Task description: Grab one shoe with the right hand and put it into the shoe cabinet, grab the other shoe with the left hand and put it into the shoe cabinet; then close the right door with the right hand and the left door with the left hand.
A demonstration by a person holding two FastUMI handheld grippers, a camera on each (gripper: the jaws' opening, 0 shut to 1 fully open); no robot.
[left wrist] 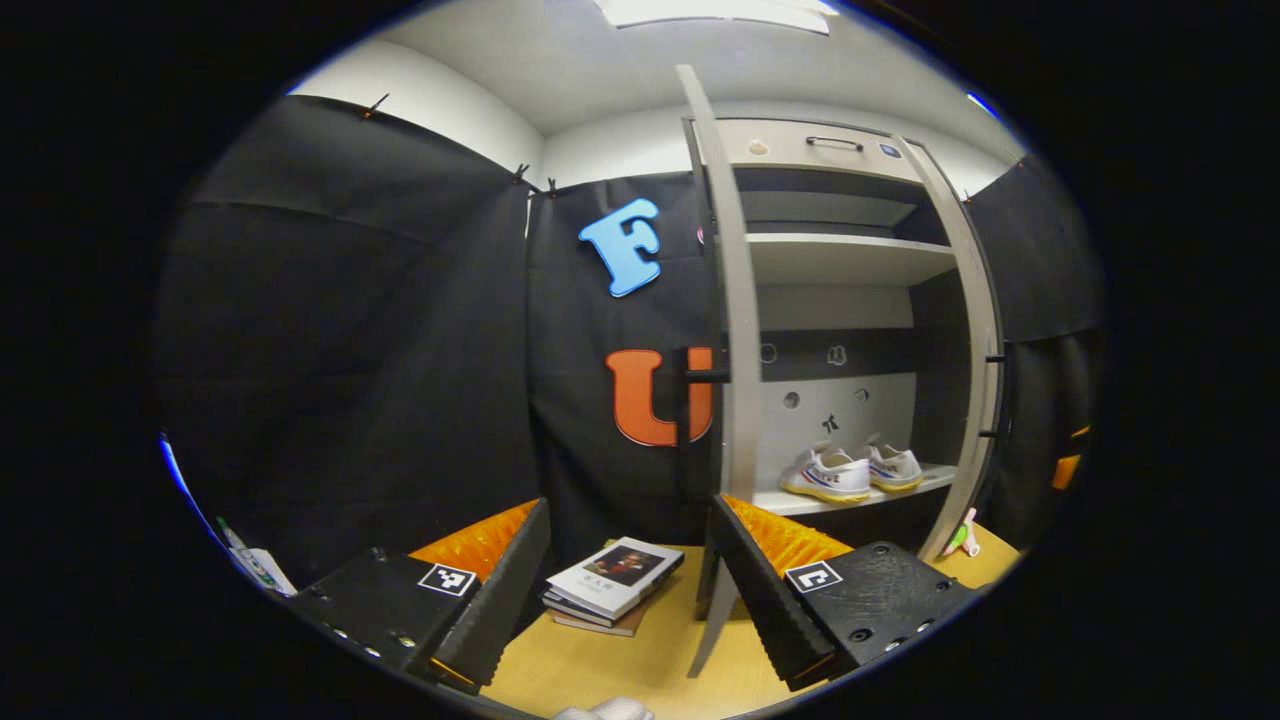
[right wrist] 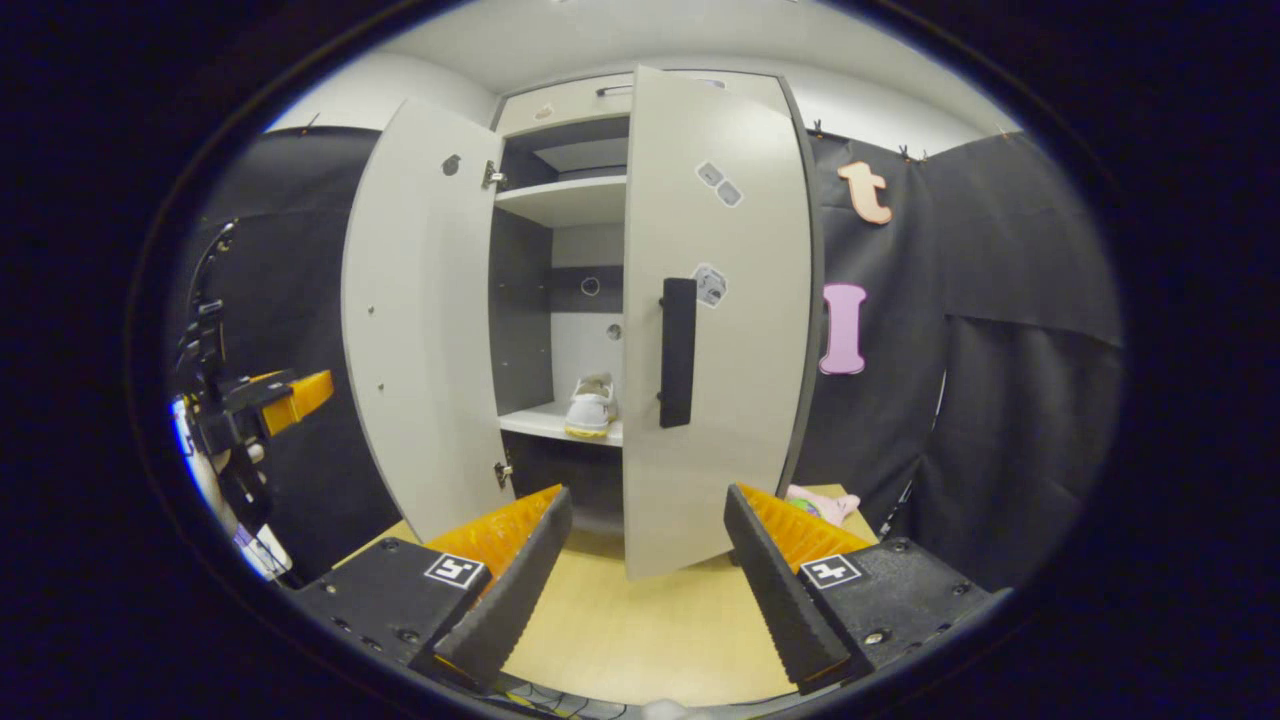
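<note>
Two white shoes (left wrist: 828,475) (left wrist: 893,467) stand side by side on the lower shelf of the grey shoe cabinet (left wrist: 850,255). In the left gripper view the left door (left wrist: 733,330) shows edge-on with its black handle (left wrist: 703,377), and the right door (left wrist: 978,340) stands beyond. My left gripper (left wrist: 630,600) is open and empty, low over the table in front of the left door. In the right gripper view the right door (right wrist: 715,320) is swung partway in, its black handle (right wrist: 678,352) straight ahead. One shoe (right wrist: 591,408) shows in the gap. My right gripper (right wrist: 645,580) is open and empty before it.
A small stack of books (left wrist: 615,580) lies on the wooden table (left wrist: 600,660) just ahead of my left gripper. A pink and green item (right wrist: 815,503) lies by the cabinet's right foot. The left door (right wrist: 420,320) stands wide open, with the other gripper (right wrist: 270,395) at far left.
</note>
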